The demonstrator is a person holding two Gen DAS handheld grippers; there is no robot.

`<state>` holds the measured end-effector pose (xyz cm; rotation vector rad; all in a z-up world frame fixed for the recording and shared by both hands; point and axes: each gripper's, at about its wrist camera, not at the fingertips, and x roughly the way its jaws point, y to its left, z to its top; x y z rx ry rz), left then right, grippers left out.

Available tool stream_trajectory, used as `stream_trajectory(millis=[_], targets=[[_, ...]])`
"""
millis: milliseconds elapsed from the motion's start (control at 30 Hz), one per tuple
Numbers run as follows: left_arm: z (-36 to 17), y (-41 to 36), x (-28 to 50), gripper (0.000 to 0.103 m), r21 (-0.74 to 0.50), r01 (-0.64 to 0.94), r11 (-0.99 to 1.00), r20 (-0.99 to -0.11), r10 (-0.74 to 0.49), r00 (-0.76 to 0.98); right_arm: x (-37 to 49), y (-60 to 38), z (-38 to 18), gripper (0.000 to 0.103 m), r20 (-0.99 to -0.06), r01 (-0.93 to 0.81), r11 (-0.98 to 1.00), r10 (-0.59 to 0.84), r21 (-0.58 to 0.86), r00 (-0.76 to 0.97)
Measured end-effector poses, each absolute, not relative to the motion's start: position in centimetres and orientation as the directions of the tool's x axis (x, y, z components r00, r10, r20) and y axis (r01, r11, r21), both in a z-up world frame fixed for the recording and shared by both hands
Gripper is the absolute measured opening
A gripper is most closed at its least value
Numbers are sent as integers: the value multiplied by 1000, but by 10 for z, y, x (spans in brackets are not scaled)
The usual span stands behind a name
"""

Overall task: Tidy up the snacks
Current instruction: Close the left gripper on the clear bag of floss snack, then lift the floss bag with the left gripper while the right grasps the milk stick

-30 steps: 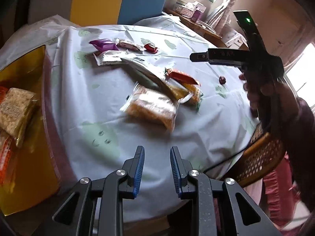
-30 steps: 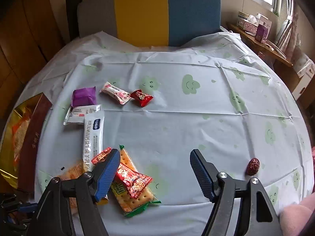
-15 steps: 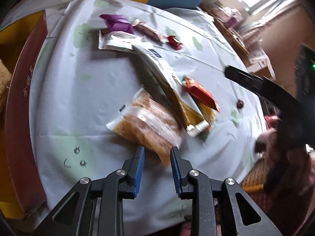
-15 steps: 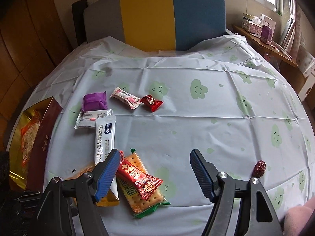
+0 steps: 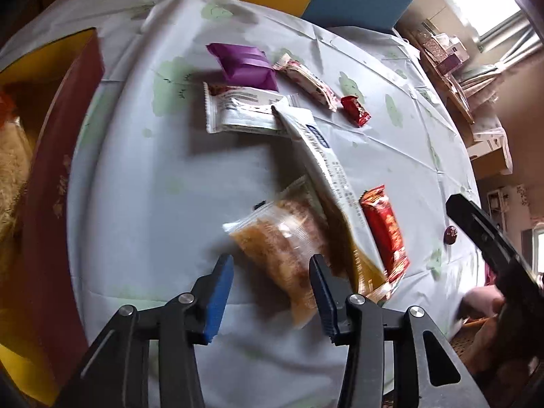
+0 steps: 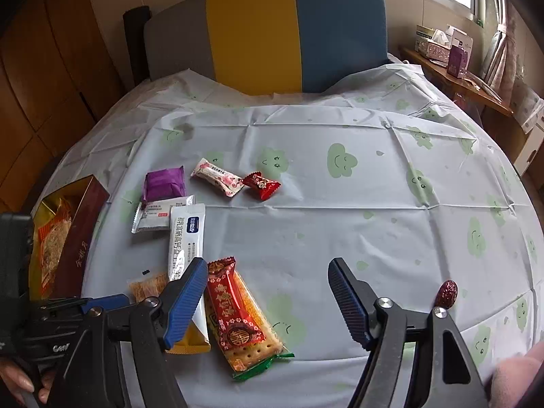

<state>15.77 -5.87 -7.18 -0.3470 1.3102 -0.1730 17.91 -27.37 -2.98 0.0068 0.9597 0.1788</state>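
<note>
Since a second ago my left gripper (image 5: 271,273) has swung across the table from beside the gift box and dropped closer to the clear-wrapped crispy cake (image 5: 285,248), and its jaws have just been opening; the packet's near end now sits between the blue pads, which do not yet press on it. My right gripper (image 6: 268,284) has not shifted: it hangs wide open and empty above the table's near edge.

The crispy cake lies near that near edge, on the side toward the gift box. Its far side is tucked under the long white sachet (image 5: 321,156), which also lies over a cracker pack (image 6: 253,331) with a red candy bar (image 6: 231,302) on top.

My worry is that overlap. If I close and lift, I judge the sachet may ride up with the cake, slide off and drag the red bar toward the table edge. The wrapper looks slick and puffy, so a pinch on the loose end alone could slip, while a hard squeeze could crush the brittle cake inside.

The dark red gift box (image 5: 51,170) stands at the table's left edge, already holding similar packets, and I take it as the target; a swinging packet could catch on its wall.

Farther back lie a purple packet (image 6: 164,183), a silver-white packet (image 6: 154,216), a pink-and-white candy (image 6: 217,176) and a small red candy (image 6: 261,185). A dried red date (image 6: 448,293) sits alone near the right edge.
</note>
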Motion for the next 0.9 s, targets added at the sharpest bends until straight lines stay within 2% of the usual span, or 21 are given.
stream_trajectory(millis=[333,467,567,733,900], targets=[[-70,-93,178,54,-220,-81,972,-936,-187,298,178,-279,-26,75,-801,-140,983,175,114,572],[-76,-101,185,64,-173,-64,983,-940,-145,310,179,-280,-25,75,-799,-135,983,178,121,575],[-81,-106,187,67,-149,-26,989,-938,-133,321,179,-281,-23,75,-794,-132,983,182,129,579],[-78,-103,171,56,-146,112,983,-916,-177,361,180,-284,-24,75,-795,-122,984,178,131,580],[-74,-88,135,54,-118,234,965,-894,-206,398,181,-283,-25,75,-801,-123,986,163,112,576]])
